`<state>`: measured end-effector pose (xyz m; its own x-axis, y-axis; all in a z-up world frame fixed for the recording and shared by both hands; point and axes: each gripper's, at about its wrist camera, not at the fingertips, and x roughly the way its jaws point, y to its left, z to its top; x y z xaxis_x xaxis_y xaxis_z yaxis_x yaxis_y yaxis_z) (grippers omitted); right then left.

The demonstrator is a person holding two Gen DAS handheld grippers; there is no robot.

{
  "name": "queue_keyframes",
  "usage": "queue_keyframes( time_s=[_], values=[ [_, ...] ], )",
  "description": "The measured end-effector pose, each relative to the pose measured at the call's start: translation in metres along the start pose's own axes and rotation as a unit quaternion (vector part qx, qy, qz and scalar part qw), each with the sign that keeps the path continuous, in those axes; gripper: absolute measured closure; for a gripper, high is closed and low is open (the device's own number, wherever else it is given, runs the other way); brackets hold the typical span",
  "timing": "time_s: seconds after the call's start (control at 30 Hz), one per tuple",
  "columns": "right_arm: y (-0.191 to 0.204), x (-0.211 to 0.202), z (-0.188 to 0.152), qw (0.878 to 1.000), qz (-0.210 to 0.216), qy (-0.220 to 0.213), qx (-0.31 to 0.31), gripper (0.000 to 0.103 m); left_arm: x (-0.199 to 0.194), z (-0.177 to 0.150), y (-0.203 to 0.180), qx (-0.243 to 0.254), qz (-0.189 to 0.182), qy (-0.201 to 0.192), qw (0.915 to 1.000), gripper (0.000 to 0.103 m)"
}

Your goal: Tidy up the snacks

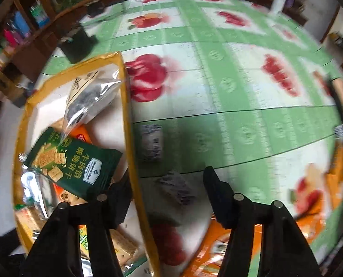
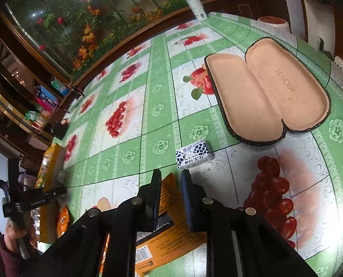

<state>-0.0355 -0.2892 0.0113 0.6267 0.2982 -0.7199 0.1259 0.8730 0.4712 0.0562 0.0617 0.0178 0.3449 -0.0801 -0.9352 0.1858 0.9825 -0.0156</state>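
Right gripper (image 2: 170, 180) clamped on flat orange snack packet (image 2: 171, 233); left gripper (image 1: 169, 180) fingers apart, empty, straddling the yellow-rimmed box (image 1: 128, 115) wall.

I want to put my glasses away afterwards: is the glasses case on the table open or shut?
Open. The glasses case lies spread flat on the tablecloth, both tan-lined halves facing up, with nothing inside.

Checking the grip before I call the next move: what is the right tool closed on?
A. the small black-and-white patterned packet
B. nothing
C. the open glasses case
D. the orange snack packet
D: in the right wrist view the right tool pinches the top edge of the orange snack packet; the patterned packet lies apart beyond it.
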Motion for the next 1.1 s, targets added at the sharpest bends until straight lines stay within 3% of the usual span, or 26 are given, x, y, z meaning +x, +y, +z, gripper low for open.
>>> queue_keyframes(
  time_s=[0.07, 0.2, 0.37, 0.43, 0.53, 0.57, 0.63, 0.67, 0.77, 0.8, 0.87, 1.03, 1.1],
  values=[
    [-0.001, -0.005, 0.001, 1.000, 0.009, -0.006, 0.005, 0.083, -0.011, -0.001, 0.008, -0.019, -0.053, -0.009, 0.9983, 0.045],
    [-0.005, -0.011, 0.001, 1.000, 0.005, -0.011, 0.012, 0.078, -0.030, -0.004, 0.016, -0.036, -0.071, -0.042, 0.9960, 0.045],
    [-0.006, -0.011, -0.001, 1.000, 0.006, -0.008, 0.012, 0.078, -0.056, -0.026, 0.002, -0.015, -0.116, -0.083, 0.9896, 0.040],
    [-0.004, -0.010, -0.002, 1.000, 0.006, -0.005, 0.007, 0.078, -0.064, -0.034, 0.005, -0.023, -0.162, -0.094, 0.9820, 0.040],
    [0.000, -0.007, -0.003, 1.000, 0.004, -0.003, 0.000, 0.078, -0.096, -0.049, 0.001, -0.016, -0.169, -0.162, 0.9720, 0.039],
    [0.000, -0.005, -0.004, 1.000, 0.004, -0.001, -0.002, 0.078, -0.098, -0.048, -0.002, -0.010, -0.192, -0.160, 0.9683, 0.038],
    [0.000, -0.001, -0.005, 1.000, 0.005, 0.004, 0.000, 0.078, -0.088, -0.045, -0.010, -0.003, -0.224, -0.111, 0.9682, 0.033],
    [0.000, 0.001, -0.006, 1.000, 0.007, 0.005, 0.002, 0.078, -0.076, -0.042, -0.013, -0.006, -0.212, -0.086, 0.9735, 0.033],
    [0.000, 0.002, -0.009, 1.000, 0.011, 0.006, 0.006, 0.078, -0.049, -0.037, -0.006, -0.027, -0.135, -0.064, 0.9885, 0.033],
    [0.000, 0.000, -0.010, 1.000, 0.010, 0.004, 0.005, 0.078, -0.047, -0.037, 0.001, -0.038, -0.145, -0.069, 0.9862, 0.040],
    [0.000, -0.002, -0.010, 1.000, 0.011, 0.003, 0.005, 0.078, -0.047, -0.034, 0.008, -0.048, -0.135, -0.072, 0.9870, 0.042],
    [-0.006, -0.007, -0.008, 1.000, 0.004, -0.002, 0.006, 0.077, -0.040, -0.024, 0.015, -0.060, -0.078, -0.070, 0.9927, 0.042],
    [-0.008, -0.008, -0.009, 1.000, 0.006, -0.003, 0.011, 0.071, -0.040, -0.025, 0.011, -0.049, -0.078, -0.068, 0.9934, 0.042]
  ],
)
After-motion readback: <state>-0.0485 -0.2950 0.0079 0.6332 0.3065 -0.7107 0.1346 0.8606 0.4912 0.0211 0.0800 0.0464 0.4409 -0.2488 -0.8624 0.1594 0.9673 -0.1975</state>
